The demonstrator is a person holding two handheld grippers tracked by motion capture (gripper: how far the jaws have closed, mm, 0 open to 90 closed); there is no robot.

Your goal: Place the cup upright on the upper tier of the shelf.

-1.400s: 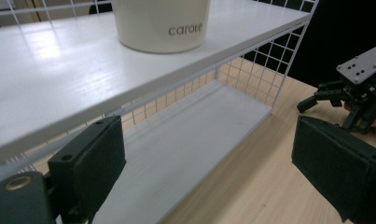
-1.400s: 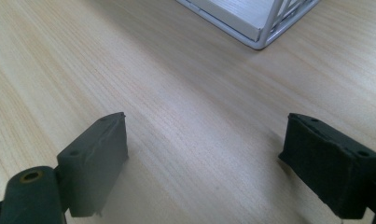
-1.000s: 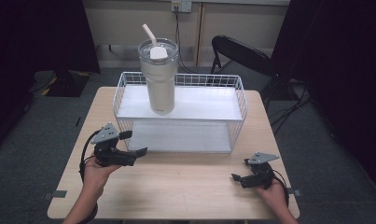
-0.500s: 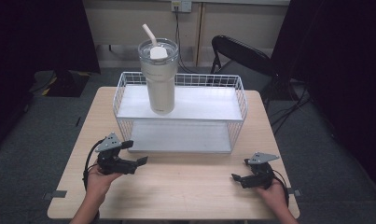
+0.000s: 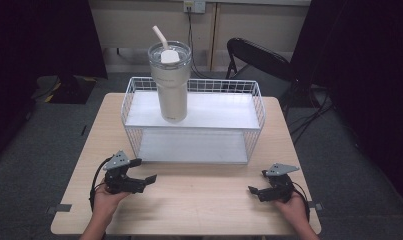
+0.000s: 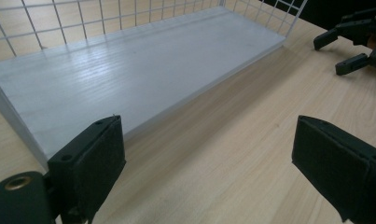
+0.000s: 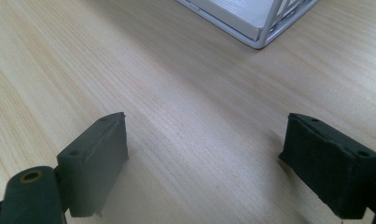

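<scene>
Tumbler (image 5: 171, 80) upright on wire rack (image 5: 256, 100); both claws apart, empty, on table (image 5: 199, 200).

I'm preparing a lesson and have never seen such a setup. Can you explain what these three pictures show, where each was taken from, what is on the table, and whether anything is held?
A person holds two hand tools, each with two black jaws. The high view looks down on the wooden table: left gripper, right gripper, both open and empty. Behind them stands a white wire rack with a lidded tumbler and straw on its upper shelf. The left gripper view looks along its own jaws at the rack's lower shelf; the right gripper view looks at bare table and a rack corner.
</scene>
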